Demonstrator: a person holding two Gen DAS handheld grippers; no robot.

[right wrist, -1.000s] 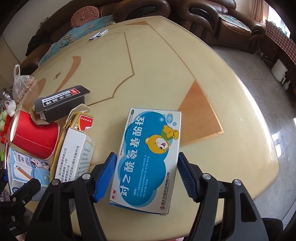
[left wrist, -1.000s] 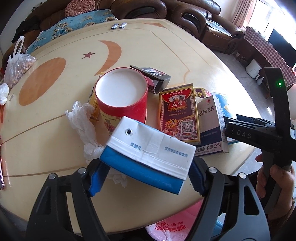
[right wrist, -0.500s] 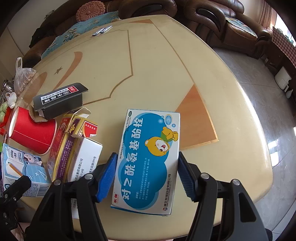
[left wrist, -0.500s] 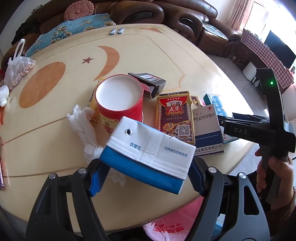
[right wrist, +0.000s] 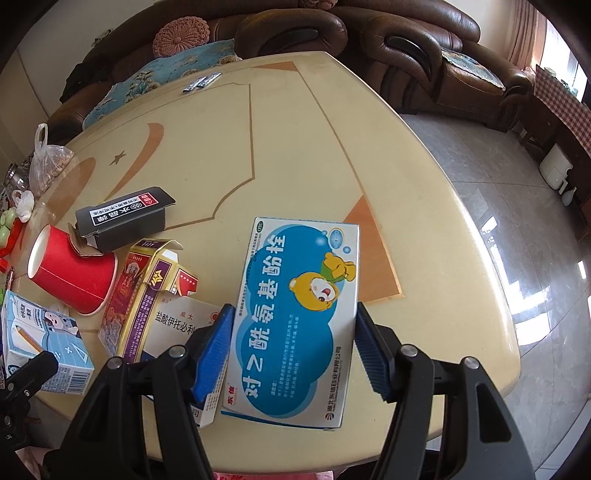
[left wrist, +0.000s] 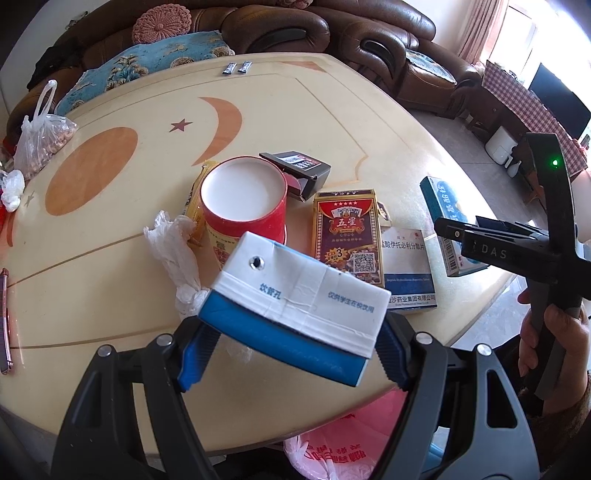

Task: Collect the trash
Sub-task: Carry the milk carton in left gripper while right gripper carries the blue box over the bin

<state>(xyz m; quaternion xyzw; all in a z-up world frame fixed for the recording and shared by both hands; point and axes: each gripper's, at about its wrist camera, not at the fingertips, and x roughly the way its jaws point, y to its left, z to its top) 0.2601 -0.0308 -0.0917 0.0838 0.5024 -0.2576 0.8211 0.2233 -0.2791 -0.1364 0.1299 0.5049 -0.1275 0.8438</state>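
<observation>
Left gripper jaws clamped on blue-white milk carton, held above near desk edge. Right gripper jaws have just been closing, now pressed on blue medicine box at near right desk edge. Red cup and card box between.

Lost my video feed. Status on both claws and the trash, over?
Left claw shut on milk carton, lifted off table. Right claw just closed on bear medicine box. Red cup and card boxes not yet collected. Nothing in the way.

Home living room: brown leather sofas, cushions, inlaid table
</observation>
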